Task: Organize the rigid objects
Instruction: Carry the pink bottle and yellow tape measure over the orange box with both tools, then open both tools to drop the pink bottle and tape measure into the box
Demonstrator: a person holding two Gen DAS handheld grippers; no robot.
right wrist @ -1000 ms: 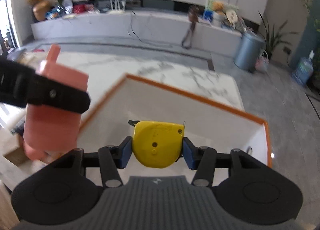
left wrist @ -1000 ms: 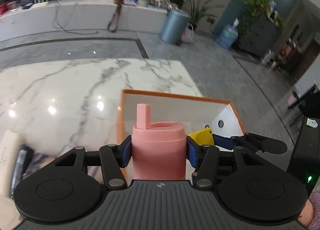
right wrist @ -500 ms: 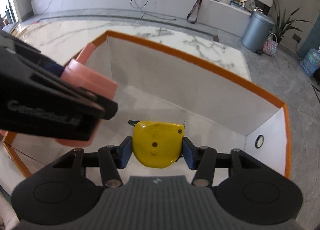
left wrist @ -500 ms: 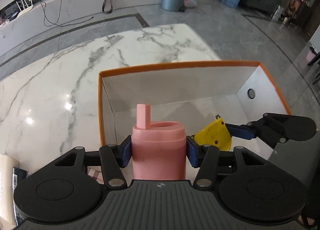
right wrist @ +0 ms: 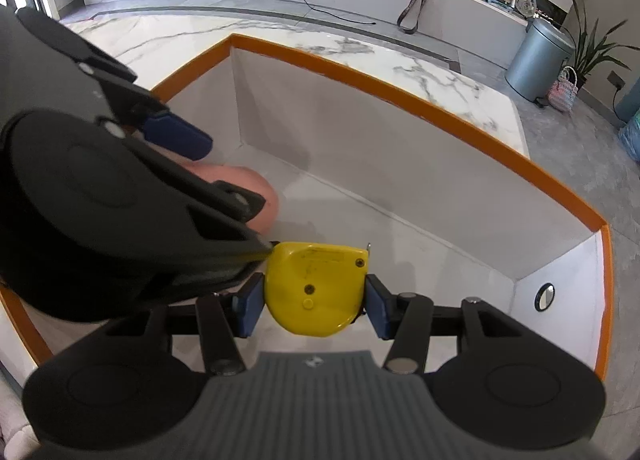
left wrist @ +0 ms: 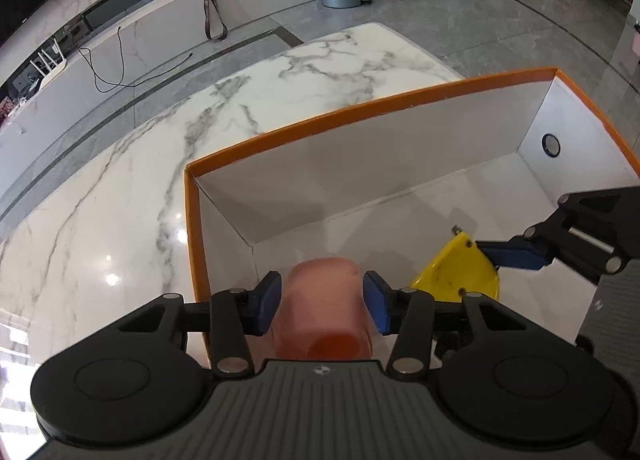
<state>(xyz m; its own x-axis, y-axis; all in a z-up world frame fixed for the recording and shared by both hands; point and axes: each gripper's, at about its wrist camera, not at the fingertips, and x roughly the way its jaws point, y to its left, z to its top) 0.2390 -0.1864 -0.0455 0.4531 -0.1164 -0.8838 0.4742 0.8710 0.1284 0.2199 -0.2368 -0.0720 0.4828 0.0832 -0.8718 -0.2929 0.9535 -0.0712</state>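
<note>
— What does the left gripper (left wrist: 323, 306) have?
— The pink cup (left wrist: 322, 314), between jaws that have just been closing; whether its pads (left wrist: 267, 302) press it, I cannot tell.
— And the right gripper (right wrist: 314, 305)?
— Clamped on the yellow tape measure (right wrist: 316, 286), low inside the orange-rimmed box (right wrist: 420, 100), just beside the cup.

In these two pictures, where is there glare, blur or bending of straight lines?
Left wrist view: bright glare spots on the marble table; the pink cup between the pads looks soft and smeared; the box rim curves from the fisheye lens. Right wrist view: the yellow tape measure is sharp; the box rim bows strongly; corners go dark.
</note>
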